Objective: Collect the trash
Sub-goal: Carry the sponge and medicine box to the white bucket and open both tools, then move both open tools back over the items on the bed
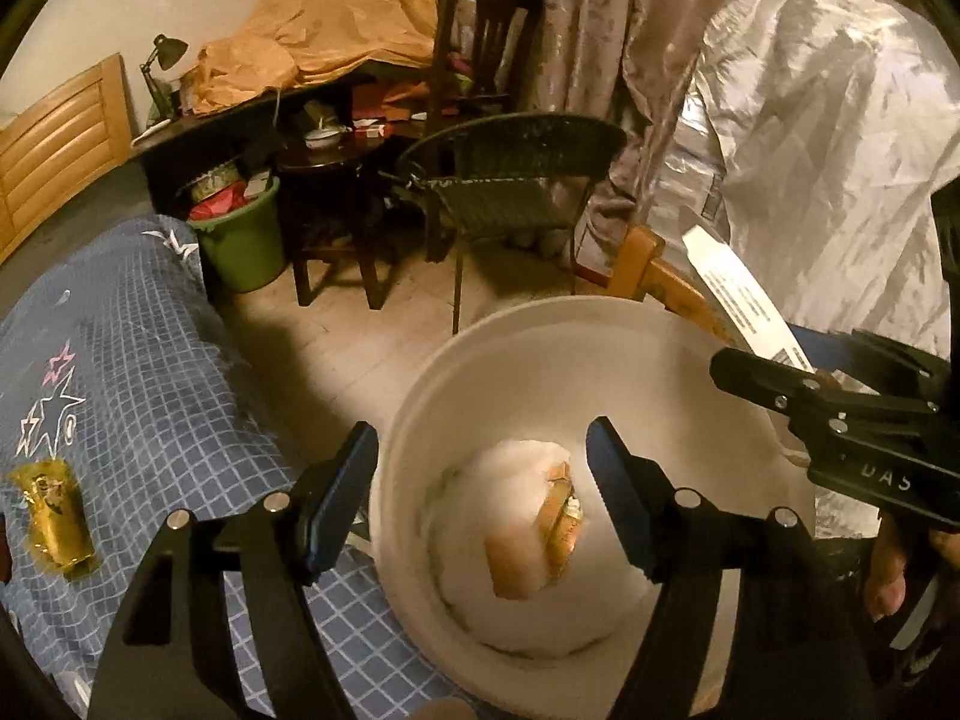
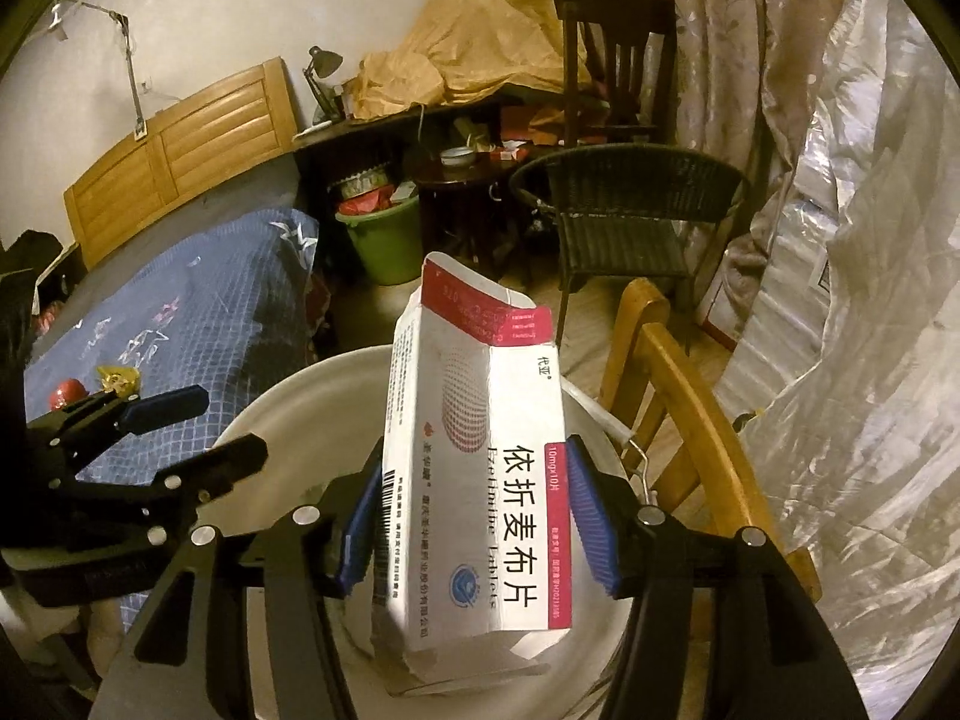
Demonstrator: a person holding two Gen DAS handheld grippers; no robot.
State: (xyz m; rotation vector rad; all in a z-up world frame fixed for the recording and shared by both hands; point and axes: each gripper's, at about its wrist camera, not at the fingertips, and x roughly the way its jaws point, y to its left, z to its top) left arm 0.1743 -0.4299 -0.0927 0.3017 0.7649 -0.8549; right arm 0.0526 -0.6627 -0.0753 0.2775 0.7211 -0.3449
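On the far left a gold wrapper (image 1: 54, 525) lies on the blue checked bedspread (image 1: 150, 372), well apart from my left gripper (image 1: 480, 501), its long axis running away from me along the bed. My left gripper hangs wide open with nothing between its fingers, aimed down into the white bucket (image 1: 600, 330), where crumpled white paper and some gold and tan scraps (image 1: 534, 534) sit at the bottom. The bucket's near rim touches the bed edge, and bare floor lies beyond it before the green tub (image 1: 243, 240) and the dark wicker chair (image 1: 510, 180). My right gripper (image 2: 474, 516) is closed on a white and red medicine box (image 2: 480, 462), pinching its two narrow sides near the lower half. The box's long axis runs straight ahead along my fingers, its opened flap end pointing away and up, its base over the bucket's mouth (image 2: 288, 396). Just right of the bucket stands a wooden chair frame (image 2: 678, 396), with silver sheeting (image 2: 852, 276) close behind it.
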